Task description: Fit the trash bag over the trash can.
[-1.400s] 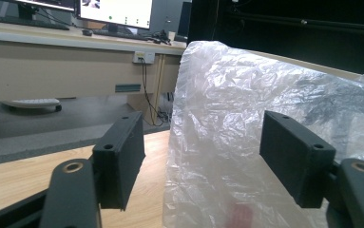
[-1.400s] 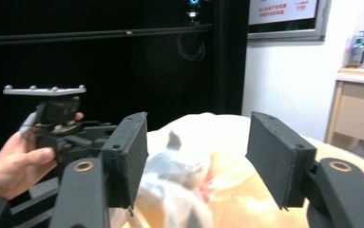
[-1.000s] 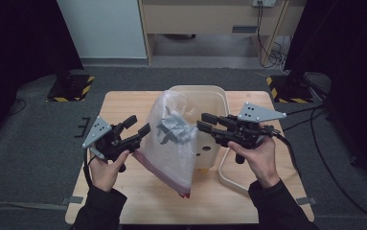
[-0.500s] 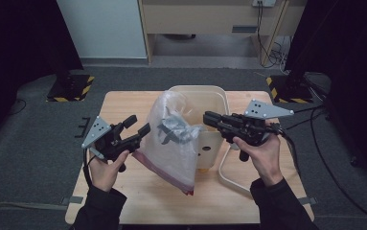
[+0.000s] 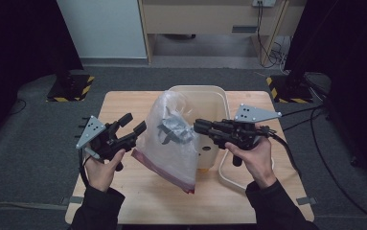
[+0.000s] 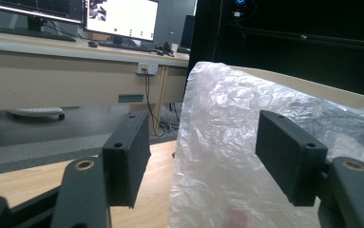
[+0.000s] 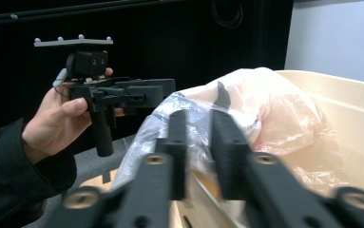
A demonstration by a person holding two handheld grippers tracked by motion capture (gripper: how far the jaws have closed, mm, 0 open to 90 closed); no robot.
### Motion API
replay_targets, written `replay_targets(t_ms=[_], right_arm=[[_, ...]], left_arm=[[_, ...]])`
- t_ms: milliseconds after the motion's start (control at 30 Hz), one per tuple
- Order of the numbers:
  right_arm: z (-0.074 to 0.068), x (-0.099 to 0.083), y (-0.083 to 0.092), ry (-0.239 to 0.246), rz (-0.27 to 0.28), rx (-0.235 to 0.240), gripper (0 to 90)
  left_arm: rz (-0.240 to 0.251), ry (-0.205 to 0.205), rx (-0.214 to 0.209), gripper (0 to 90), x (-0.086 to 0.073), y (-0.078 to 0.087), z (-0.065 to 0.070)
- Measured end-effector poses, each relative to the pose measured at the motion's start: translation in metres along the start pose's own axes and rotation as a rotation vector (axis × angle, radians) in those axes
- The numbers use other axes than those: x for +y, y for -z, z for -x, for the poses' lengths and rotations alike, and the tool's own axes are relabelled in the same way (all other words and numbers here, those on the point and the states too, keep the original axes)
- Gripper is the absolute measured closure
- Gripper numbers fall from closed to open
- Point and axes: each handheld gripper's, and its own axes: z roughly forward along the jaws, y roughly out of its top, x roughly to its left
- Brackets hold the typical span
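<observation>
The right gripper point(image 5: 199, 126), jaws just closing to pinch the plastic bag point(image 5: 169, 139), holds its right side, while the left gripper point(image 5: 134, 125) gapes beside its left edge.

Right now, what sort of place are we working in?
Probably a lab or recording bay: a small light wooden table ringed by black curtains, yellow-and-black striped floor stands, and a desk with computer monitors behind.

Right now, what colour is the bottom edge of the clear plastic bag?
Red, clearest in the high view.
</observation>
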Motion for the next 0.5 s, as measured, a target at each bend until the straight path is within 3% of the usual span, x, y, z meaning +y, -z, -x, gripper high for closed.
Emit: replay_targets(t_ms=[200, 500], right_arm=[[0.008, 0.008, 0.010, 0.007, 0.031, -0.071, 89.7], [0.029, 0.017, 0.014, 0.048, -0.008, -0.223, 89.2]], left_arm=[[0.005, 0.004, -0.017, 35.7, 0.001, -0.001, 0.003], [0.007, 0.006, -0.084, 35.6, 0.002, -0.005, 0.014]])
